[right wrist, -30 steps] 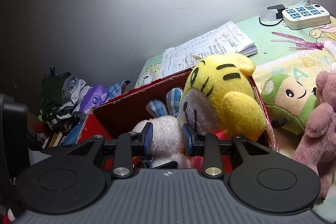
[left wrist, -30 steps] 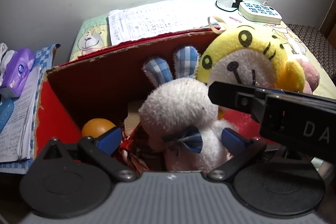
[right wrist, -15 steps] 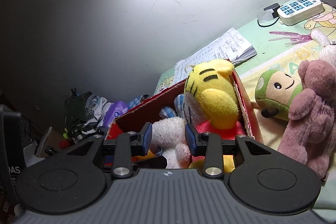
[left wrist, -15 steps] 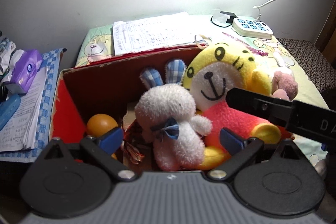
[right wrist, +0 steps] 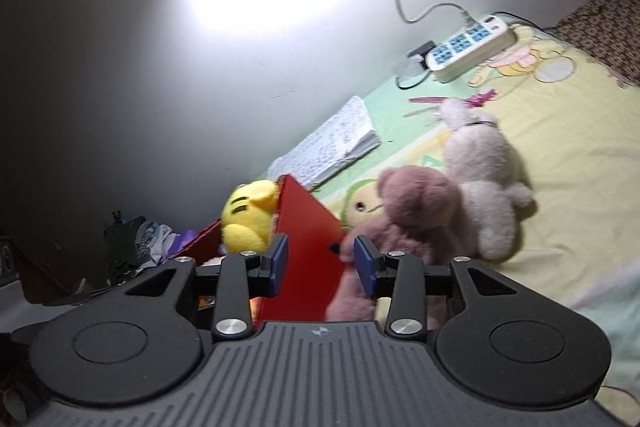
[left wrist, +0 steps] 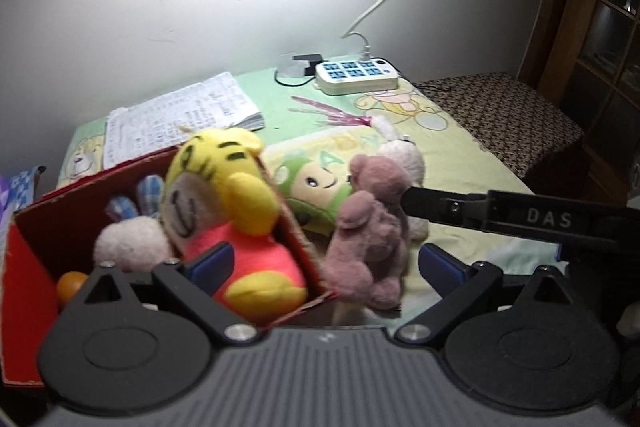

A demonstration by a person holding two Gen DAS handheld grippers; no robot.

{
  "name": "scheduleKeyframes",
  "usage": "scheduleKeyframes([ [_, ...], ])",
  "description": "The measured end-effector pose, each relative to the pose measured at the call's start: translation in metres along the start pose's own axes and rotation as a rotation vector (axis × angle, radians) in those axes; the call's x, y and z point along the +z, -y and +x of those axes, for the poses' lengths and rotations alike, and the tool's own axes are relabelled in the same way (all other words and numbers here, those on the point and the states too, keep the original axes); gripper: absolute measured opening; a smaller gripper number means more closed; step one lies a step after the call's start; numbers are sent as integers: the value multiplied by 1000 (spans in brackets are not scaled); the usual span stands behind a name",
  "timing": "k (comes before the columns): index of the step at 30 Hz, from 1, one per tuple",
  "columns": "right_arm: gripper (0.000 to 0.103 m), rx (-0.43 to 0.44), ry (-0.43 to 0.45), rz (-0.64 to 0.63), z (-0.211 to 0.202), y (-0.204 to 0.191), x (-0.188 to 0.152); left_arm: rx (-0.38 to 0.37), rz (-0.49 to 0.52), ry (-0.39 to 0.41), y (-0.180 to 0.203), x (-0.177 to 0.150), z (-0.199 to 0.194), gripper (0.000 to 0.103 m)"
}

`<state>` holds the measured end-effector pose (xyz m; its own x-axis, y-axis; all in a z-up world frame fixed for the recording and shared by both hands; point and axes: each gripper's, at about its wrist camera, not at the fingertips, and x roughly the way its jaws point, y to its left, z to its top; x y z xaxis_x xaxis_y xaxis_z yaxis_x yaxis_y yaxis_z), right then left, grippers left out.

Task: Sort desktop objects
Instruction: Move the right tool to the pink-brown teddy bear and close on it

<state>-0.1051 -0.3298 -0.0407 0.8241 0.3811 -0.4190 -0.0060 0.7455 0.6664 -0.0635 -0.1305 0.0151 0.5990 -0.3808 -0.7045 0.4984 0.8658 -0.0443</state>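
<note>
Sorting is sitting between picks: the yellow tiger plush and the white bunny plush are already lying inside the red cardboard box, while the pink bear plush, the green-hooded doll and the cream rabbit plush are waiting on the counter just beside the box's right wall. The left claw is hanging released and empty, straddling that wall and the bear; the right claw is also released, gripping nothing, with the bear just past its right pad. Judging by this, the next move is calling for closing on the soft bear and lifting it over the wall. Only the left view is showing the box interior and an orange ball; only the right view is showing the cream rabbit whole.
</note>
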Motion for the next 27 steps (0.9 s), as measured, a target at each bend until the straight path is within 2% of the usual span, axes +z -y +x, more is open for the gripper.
scheduleKeyframes([
  [6, 45, -22, -58, 78, -2, 58, 16, -61, 31, -33, 46, 6, 39, 99],
  [12, 47, 12, -138, 139, 7, 105, 23, -6, 16, -117, 58, 9, 94, 99],
  [18, 48, 110, -229, 258, 33, 139, 23, 87, 57, -130, 67, 13, 121, 101],
  [23, 54, 205, -257, 343, 53, 154, 24, 124, 103, -151, 73, 15, 137, 101],
  [27, 57, 260, -298, 334, 69, 156, 23, 123, 126, -177, 75, 9, 150, 101],
])
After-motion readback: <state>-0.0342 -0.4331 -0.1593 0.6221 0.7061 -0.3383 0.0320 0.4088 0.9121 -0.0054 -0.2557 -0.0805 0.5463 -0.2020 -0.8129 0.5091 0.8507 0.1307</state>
